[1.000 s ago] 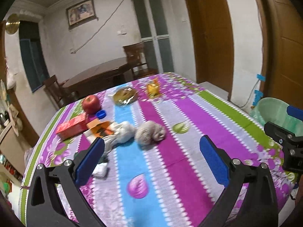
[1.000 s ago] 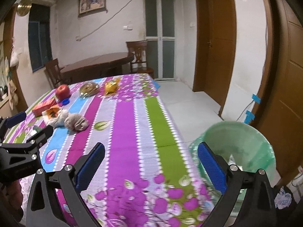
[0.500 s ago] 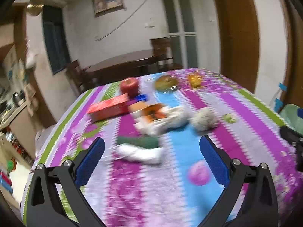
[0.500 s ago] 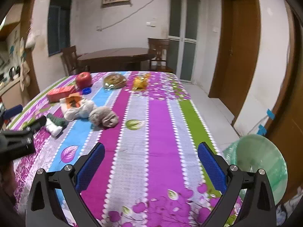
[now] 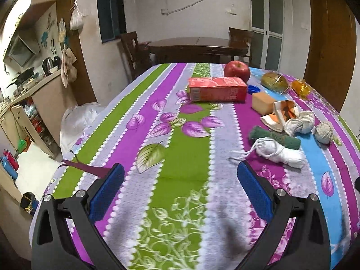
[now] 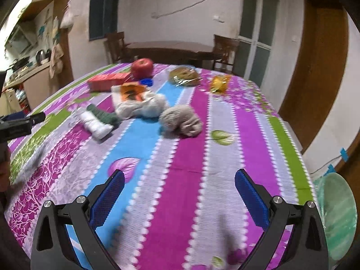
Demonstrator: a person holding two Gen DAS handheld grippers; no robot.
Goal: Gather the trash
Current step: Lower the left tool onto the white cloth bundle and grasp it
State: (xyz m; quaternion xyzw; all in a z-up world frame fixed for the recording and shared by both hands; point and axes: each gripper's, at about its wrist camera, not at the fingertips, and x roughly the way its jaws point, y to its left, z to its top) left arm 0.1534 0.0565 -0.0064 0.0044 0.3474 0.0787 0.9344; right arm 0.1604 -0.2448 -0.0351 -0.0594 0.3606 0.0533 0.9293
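Note:
Trash lies on the striped tablecloth: a white rolled cloth point(image 5: 279, 151) point(image 6: 95, 122), a dark green roll point(image 5: 273, 136) point(image 6: 102, 114), a white crumpled wad point(image 5: 299, 123) point(image 6: 144, 108), a grey-brown wad point(image 5: 324, 131) point(image 6: 182, 121) and an orange-and-white wrapper point(image 5: 281, 112) point(image 6: 130, 92). My left gripper point(image 5: 180, 183) is open and empty over the near left of the table, with the trash to its right. My right gripper point(image 6: 178, 184) is open and empty, short of the grey-brown wad. A green bin point(image 6: 337, 216) stands off the table at lower right.
A red carton point(image 5: 216, 88), an apple point(image 5: 236, 70), a blue cap point(image 5: 254, 88), an orange block point(image 5: 263, 102) and two wrapped foods point(image 6: 185, 77) point(image 6: 219, 83) lie farther back. The left gripper point(image 6: 20, 123) shows at the right wrist view's left edge. A wooden table and chairs stand behind.
Both grippers have swung left across the table. The trash pile has shifted to the right in the left wrist view; the bin has slid to the right edge in the right wrist view.

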